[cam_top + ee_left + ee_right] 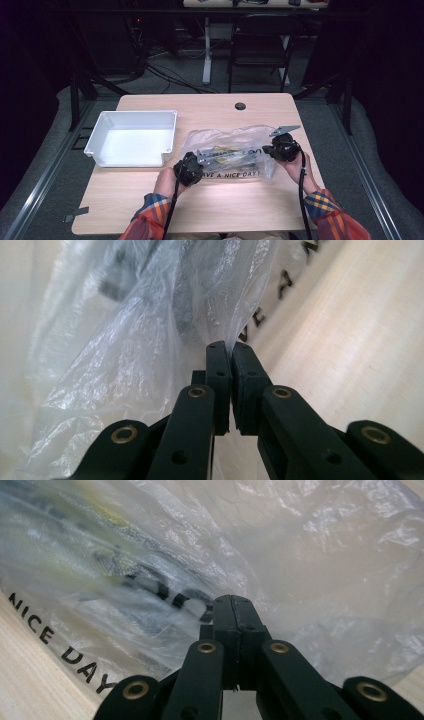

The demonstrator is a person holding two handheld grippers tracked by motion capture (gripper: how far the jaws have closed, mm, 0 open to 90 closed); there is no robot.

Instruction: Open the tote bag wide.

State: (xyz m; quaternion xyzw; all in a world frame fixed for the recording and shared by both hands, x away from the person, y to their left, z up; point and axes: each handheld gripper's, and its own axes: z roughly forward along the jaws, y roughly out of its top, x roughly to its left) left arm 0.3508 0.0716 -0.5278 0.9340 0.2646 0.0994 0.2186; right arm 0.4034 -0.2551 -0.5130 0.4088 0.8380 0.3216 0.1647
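Observation:
A clear plastic bag (227, 145) printed "HAVE A NICE DAY" lies on the wooden table (210, 200), with dark and yellow items blurred inside it. My left gripper (189, 169) is at the bag's left end, shut on a fold of the film (220, 315). At the bag's right end my right gripper (282, 146) is also shut on the film (300, 580), its jaws pressed together. Both hands hold the grippers from below, sleeves in plaid.
An empty white plastic bin (132, 137) stands on the table to the left of the bag. A round cable hole (240, 106) sits near the far edge. A black chair (260, 47) and cables lie on the floor beyond.

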